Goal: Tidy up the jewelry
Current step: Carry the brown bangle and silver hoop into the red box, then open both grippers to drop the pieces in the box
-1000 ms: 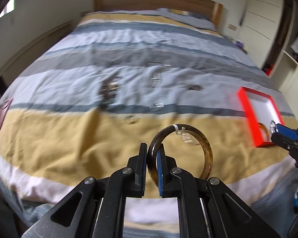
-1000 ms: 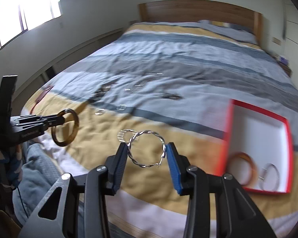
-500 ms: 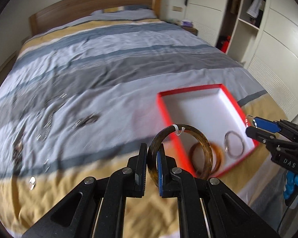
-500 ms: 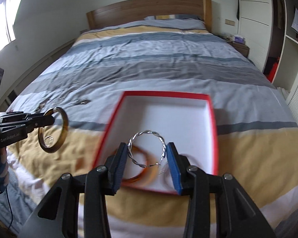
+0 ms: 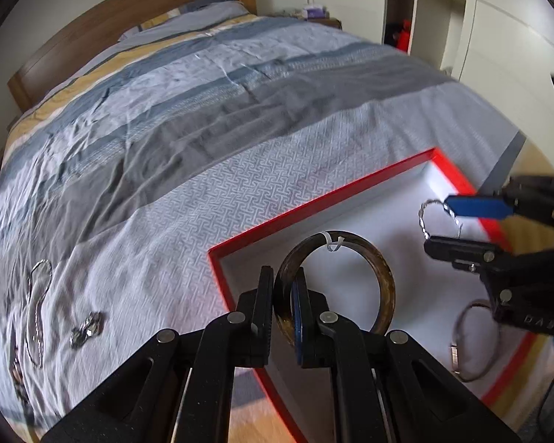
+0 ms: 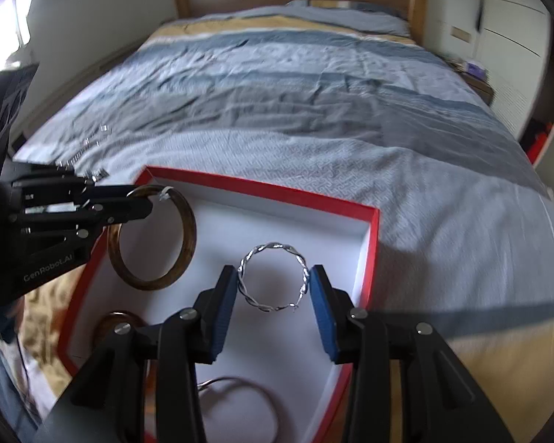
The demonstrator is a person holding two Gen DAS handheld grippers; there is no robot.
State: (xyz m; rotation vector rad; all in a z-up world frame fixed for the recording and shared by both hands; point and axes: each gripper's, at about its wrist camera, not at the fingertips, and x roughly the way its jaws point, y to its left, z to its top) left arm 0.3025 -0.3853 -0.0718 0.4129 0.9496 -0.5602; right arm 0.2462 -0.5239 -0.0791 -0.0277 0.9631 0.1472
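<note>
Bangles over the box: left gripper (image 5: pixel 282 304) pinches the brown bangle (image 5: pixel 351 277) by its rim, right gripper (image 6: pixel 273 291) squeezes the twisted silver bangle (image 6: pixel 273 277) across its width, both poised above the red box (image 6: pixel 262 190) for dropping in.

Right gripper (image 6: pixel 273 286) is pinching the twisted silver bangle (image 6: pixel 273 276) over the red box (image 6: pixel 369 254); left gripper (image 6: pixel 144 203) is holding the brown bangle (image 6: pixel 186 240) above its left edge.
</note>
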